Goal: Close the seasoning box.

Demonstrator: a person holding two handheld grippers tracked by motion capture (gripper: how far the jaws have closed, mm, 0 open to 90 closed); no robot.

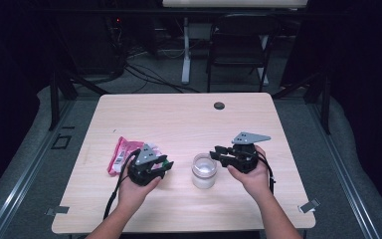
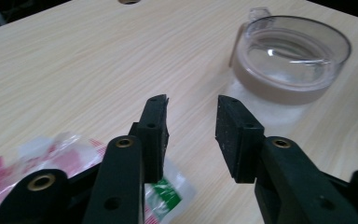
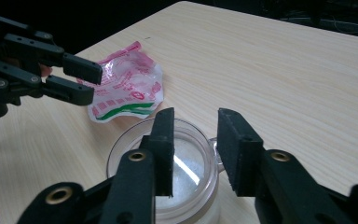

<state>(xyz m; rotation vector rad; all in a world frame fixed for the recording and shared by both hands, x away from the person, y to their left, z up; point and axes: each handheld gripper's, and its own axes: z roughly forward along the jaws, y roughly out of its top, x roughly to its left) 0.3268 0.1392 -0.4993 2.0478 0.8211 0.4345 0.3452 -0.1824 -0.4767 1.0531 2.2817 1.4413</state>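
Left tongs [image 1: 165,166] and right tongs [image 1: 216,153], both parted and empty, flank the clear cup [image 1: 204,171]; the pink wrapper [image 1: 122,153] lies just behind the left pair.

A light wooden table [image 1: 179,119] with a pale grain stands in a dim room, the brightest thing in it. Near its far edge sits a round dark cable grommet [image 1: 219,105]. Grey carpet [image 1: 25,169] covers the floor around it, crossed on both sides by metal rails [image 1: 27,167]. Behind the table stands a dark folding chair [image 1: 238,47] beside the white leg of a desk [image 1: 185,50], whose pale top [image 1: 234,3] catches the light. Black cables [image 1: 144,74] lie tangled on the floor at the back left. The far corners and both sides fall away into near darkness.
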